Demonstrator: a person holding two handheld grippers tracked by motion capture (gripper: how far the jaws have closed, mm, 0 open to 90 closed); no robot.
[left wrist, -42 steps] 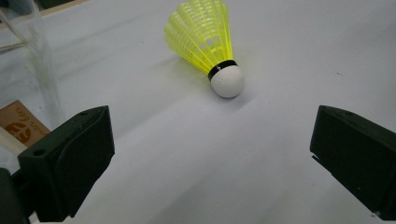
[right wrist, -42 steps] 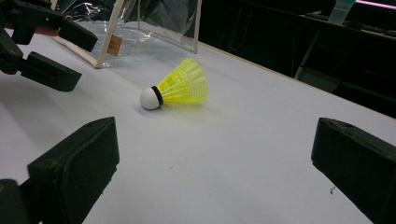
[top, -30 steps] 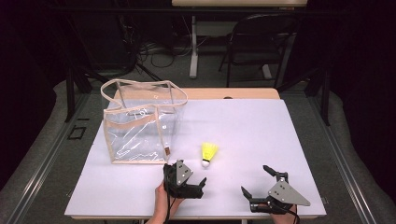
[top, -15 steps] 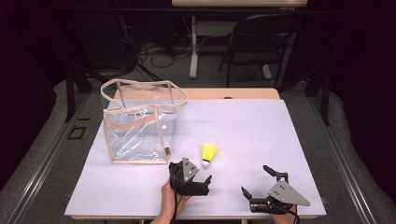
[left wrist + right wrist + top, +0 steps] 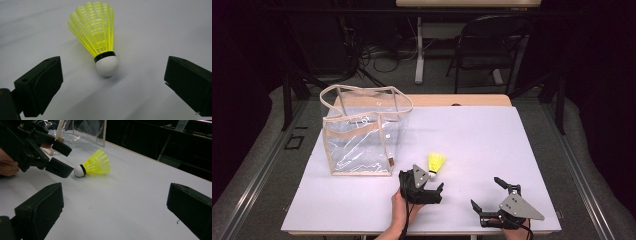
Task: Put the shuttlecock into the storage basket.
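Clear bag (image 5: pixel 82 130) cut off at the top edge (right gripper view), its upper part unseen

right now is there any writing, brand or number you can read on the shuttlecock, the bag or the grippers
None can be read.
Yellow shuttlecock: no print on its skirt, black band or white cork.
Clear bag: a small brown tag at its lower front corner, too small to read.
Left gripper and right gripper: plain black fingers and grey plates, no marks visible.
White table: blank.
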